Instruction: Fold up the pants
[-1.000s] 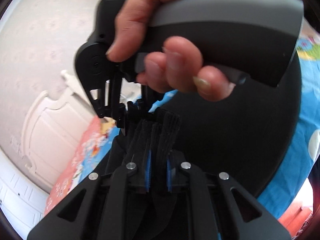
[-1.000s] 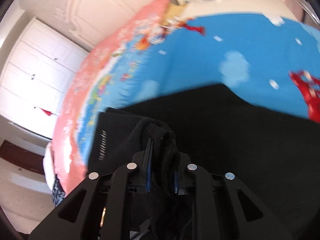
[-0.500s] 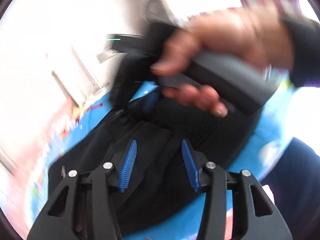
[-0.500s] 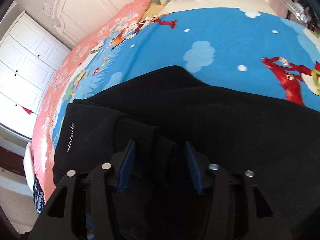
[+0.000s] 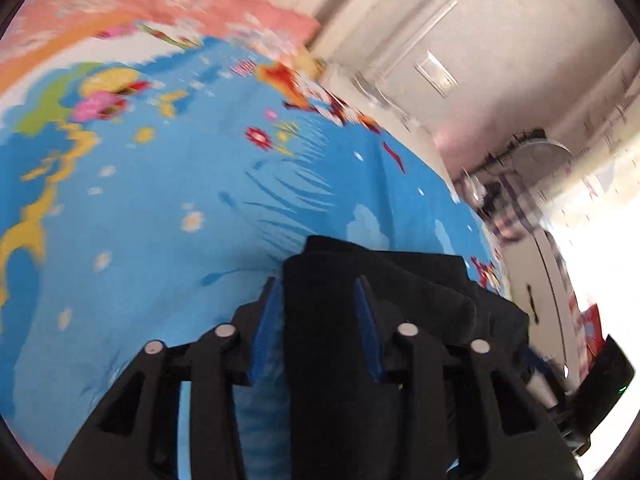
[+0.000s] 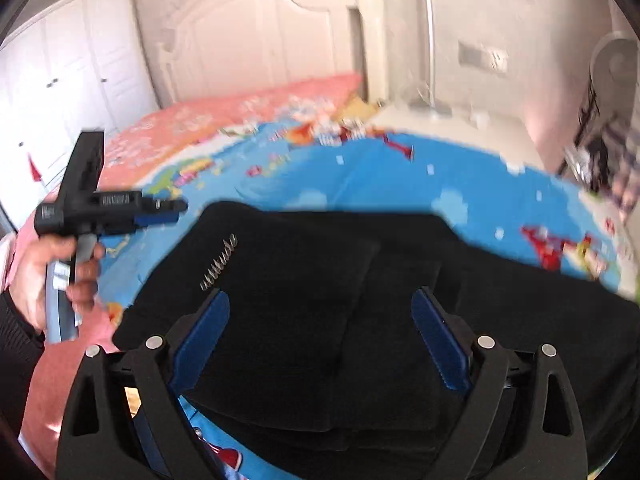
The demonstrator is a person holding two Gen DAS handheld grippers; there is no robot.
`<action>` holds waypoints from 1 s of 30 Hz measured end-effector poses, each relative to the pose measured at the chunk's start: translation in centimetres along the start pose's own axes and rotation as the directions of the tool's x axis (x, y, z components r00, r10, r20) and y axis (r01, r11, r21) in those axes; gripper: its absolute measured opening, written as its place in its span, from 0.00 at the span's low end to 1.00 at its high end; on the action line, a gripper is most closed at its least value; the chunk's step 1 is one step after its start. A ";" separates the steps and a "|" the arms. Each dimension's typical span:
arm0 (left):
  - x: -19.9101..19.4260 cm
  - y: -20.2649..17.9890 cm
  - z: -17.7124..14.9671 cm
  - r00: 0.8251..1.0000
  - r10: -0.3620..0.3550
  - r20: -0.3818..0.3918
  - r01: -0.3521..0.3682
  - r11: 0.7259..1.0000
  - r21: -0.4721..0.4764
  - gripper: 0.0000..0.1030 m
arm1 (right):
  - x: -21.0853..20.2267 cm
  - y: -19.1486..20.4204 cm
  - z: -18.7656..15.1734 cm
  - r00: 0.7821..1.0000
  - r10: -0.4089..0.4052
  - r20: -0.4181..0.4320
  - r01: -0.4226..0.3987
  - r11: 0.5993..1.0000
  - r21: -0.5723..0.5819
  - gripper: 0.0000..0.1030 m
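Black pants lying folded below right gripper, jaws opening wide, gripping nothing; left gripper closing, empty.

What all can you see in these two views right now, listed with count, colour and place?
pants: one, black, lying folded on the sheet, white lettering near their left edge
sheet: one, blue with cartoon prints and a pink border, covering the bed
headboard: one, white, at the far end of the bed
wardrobe: one, white, far left in the right wrist view
fan: one, white, far right, blurred
right gripper: black with blue pads, jaws opening, hanging over the pants
left gripper: black with blue pads, jaws closing, pants edge between them
hand: one, holding the left gripper, dark sleeve
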State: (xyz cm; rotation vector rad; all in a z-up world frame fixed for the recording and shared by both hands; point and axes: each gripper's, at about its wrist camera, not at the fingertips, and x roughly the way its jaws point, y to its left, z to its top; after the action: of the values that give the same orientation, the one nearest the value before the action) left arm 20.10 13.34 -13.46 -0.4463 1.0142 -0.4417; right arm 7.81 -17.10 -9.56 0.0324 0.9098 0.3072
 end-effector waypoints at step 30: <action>-4.9 -7.8 -14.1 0.949 0.226 0.219 -0.276 0.933 0.232 0.44 | 0.7 -1.7 -3.1 0.987 0.121 0.102 -0.137 0.976 0.170 0.96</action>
State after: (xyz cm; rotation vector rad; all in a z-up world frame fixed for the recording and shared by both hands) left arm 4.42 7.43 -12.17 -0.1146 0.8015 -0.2888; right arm 6.19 -18.81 -12.26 0.2685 0.8439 0.3425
